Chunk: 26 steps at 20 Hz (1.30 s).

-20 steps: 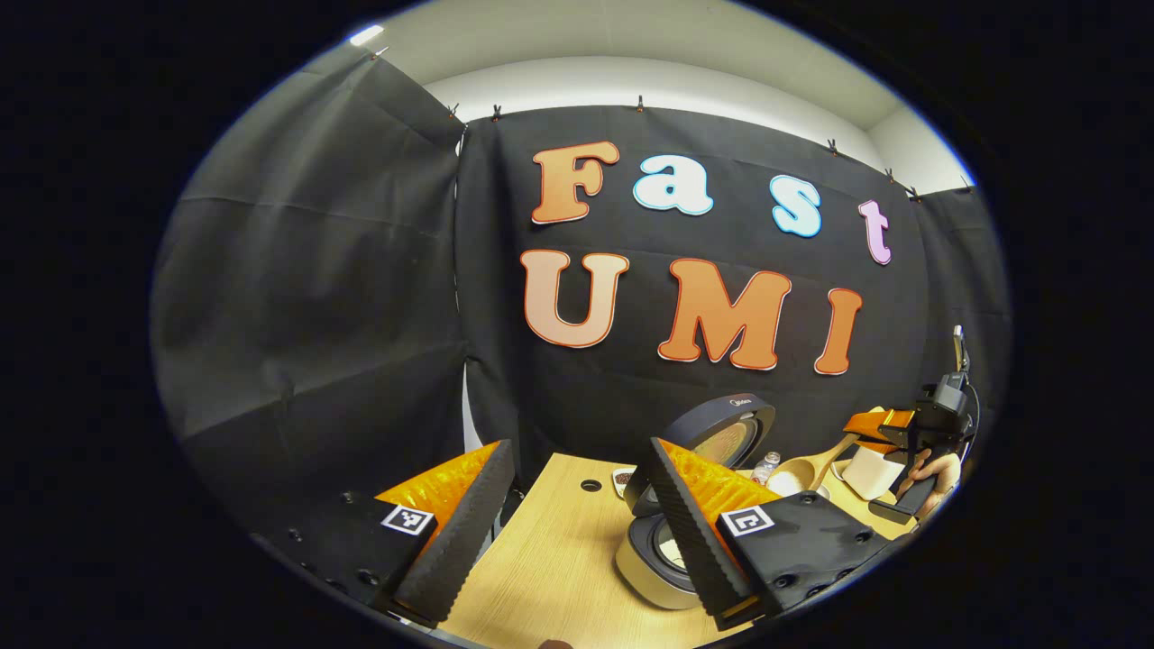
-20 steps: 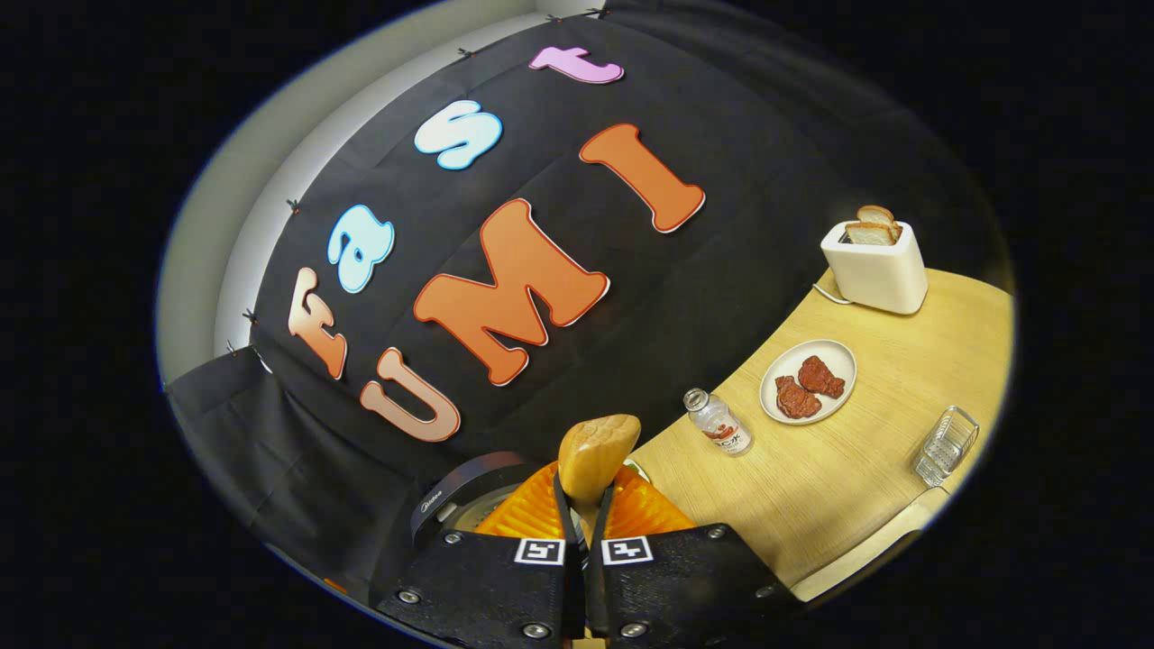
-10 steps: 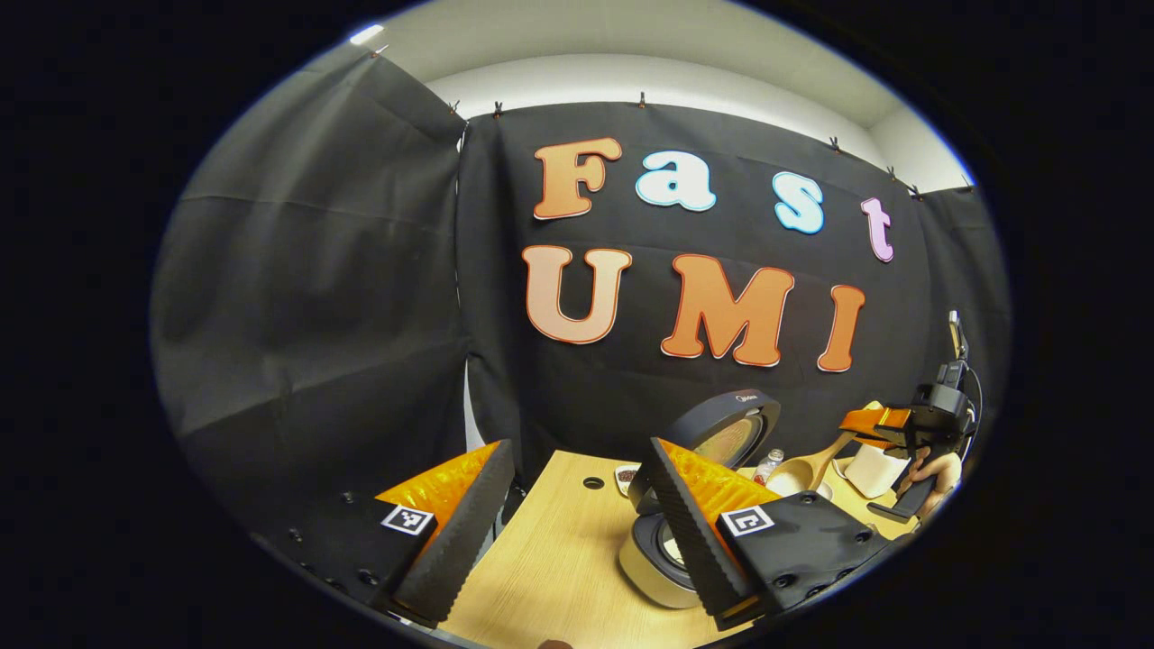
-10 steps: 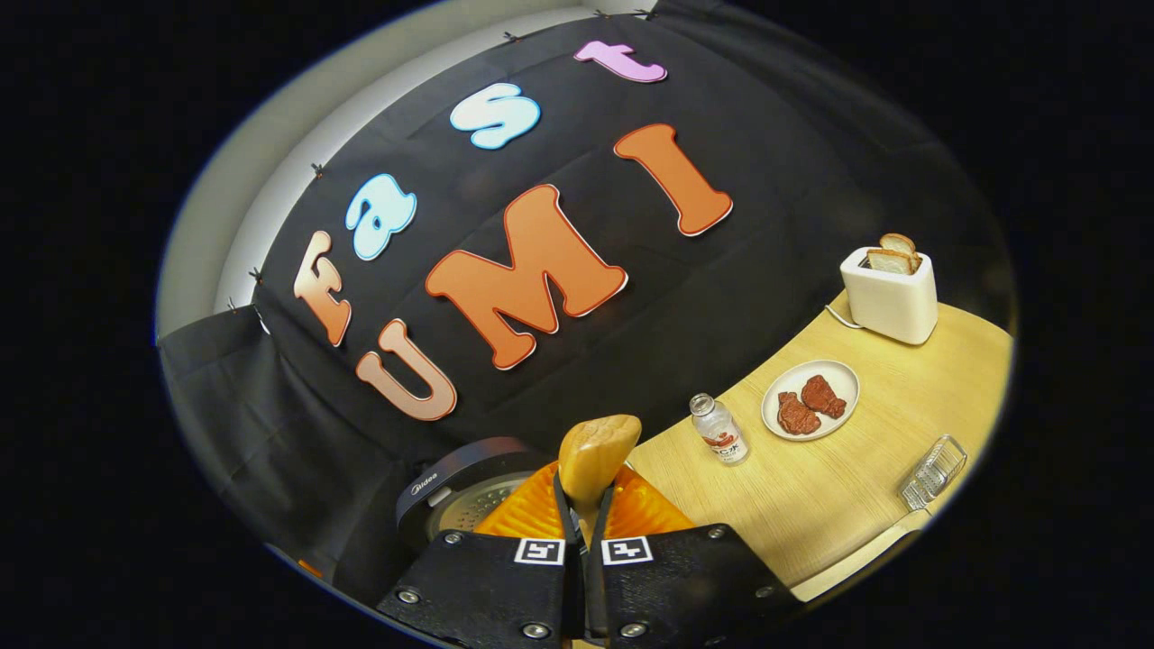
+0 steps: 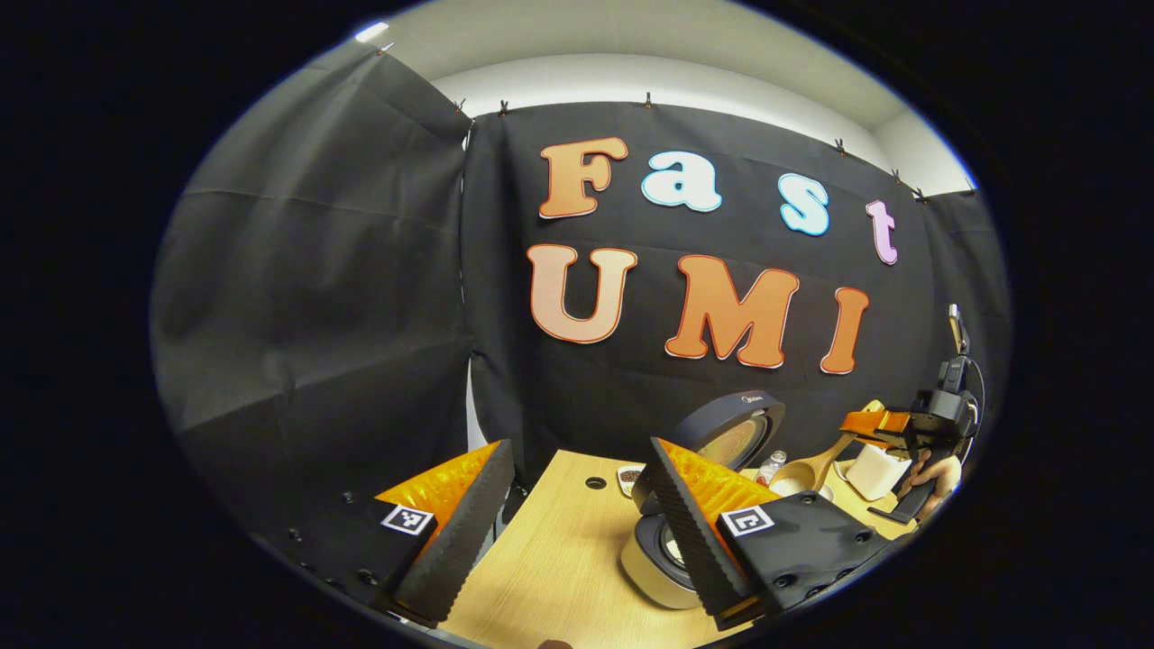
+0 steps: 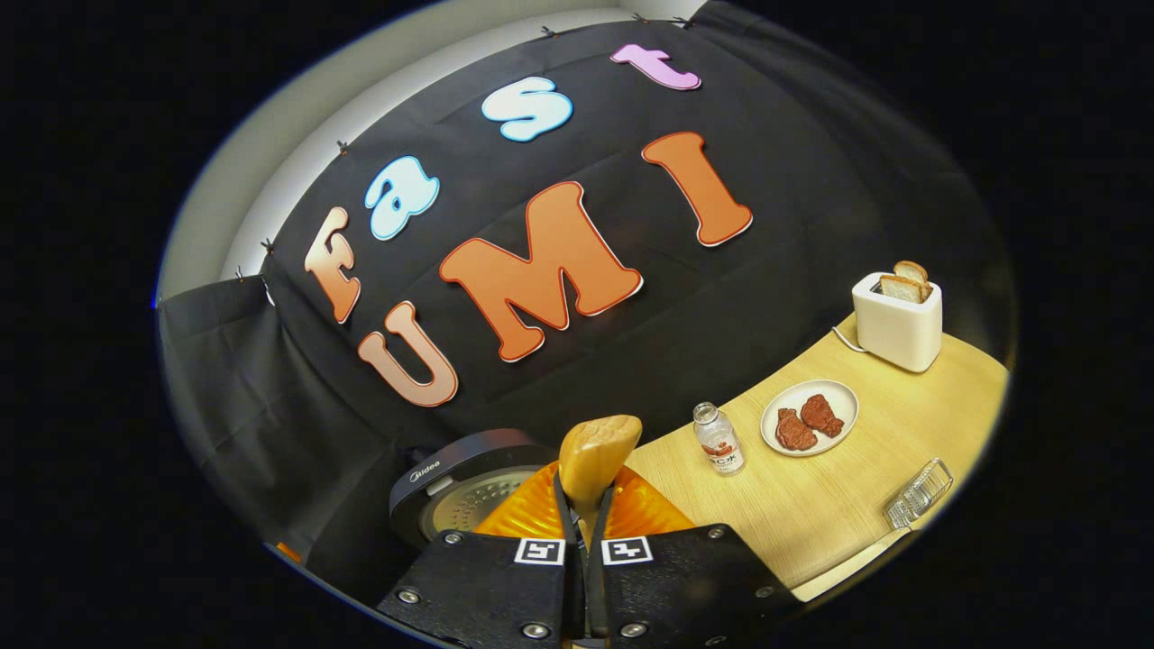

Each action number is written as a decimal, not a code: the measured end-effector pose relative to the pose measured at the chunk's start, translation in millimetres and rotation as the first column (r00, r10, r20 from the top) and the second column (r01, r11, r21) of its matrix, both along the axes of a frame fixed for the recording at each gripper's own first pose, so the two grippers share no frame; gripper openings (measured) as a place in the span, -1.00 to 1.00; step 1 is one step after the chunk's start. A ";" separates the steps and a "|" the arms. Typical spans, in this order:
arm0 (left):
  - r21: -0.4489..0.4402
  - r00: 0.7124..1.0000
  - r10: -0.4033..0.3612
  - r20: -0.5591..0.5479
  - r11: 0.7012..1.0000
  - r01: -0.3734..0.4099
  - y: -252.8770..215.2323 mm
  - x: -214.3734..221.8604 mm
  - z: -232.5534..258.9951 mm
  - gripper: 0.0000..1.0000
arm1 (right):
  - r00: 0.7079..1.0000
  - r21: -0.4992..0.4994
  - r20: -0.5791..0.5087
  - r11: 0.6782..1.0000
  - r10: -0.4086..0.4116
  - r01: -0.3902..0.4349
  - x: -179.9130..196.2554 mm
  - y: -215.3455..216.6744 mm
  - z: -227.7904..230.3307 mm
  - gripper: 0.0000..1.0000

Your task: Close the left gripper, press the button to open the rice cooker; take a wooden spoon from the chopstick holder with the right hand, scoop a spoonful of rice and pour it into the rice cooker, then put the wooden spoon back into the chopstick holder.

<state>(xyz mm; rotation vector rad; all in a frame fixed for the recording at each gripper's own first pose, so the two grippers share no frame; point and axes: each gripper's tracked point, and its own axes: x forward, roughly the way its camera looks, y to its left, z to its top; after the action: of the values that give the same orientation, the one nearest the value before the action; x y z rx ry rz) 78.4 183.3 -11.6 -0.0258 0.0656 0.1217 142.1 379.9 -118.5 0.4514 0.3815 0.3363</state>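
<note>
1. Wooden spoon [image 6: 597,451] sits clamped by its handle between both fingers of the right gripper [image 6: 584,505], bowl pointing forward and up.
2. From the left gripper view the same spoon [image 5: 805,470] hangs above the desk [image 5: 550,559], just right of the rice cooker [image 5: 672,541].
3. Rice cooker lid [image 6: 469,491] stands raised, the inner pot exposed.
4. Left gripper [image 5: 577,527] is released, its fingers spread wide over the pale desk, grasping nothing.
5. Farther right on the desk [image 6: 811,514] stand a small bottle [image 6: 718,439], a plate of reddish pieces [image 6: 808,417], a white toaster [image 6: 897,322] with bread, and a clear holder [image 6: 918,493].
</note>
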 end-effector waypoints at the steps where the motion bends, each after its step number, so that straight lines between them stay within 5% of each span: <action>1: -0.002 1.000 -0.001 -0.001 1.000 0.001 0.0 -0.7 -1.6 1.00 | 1.000 -0.009 0.008 1.000 0.004 -0.004 -1.7 2.5 1.6 -0.99; 13: -0.004 1.000 0.011 0.000 1.000 -0.011 7.9 -0.4 -1.0 1.00 | 0.993 -0.140 0.087 0.988 0.075 -0.062 -8.5 23.3 5.3 -0.98; 26: 0.005 1.000 0.012 0.005 1.000 -0.012 9.3 -1.2 1.3 1.00 | 0.963 -0.326 0.189 0.937 0.193 -0.124 -17.6 47.2 5.8 -0.99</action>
<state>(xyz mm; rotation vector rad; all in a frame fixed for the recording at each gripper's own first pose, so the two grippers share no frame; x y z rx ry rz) 77.2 192.6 -10.3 -0.0216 0.0601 0.1334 124.5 427.0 -112.7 0.0698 0.2496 0.4706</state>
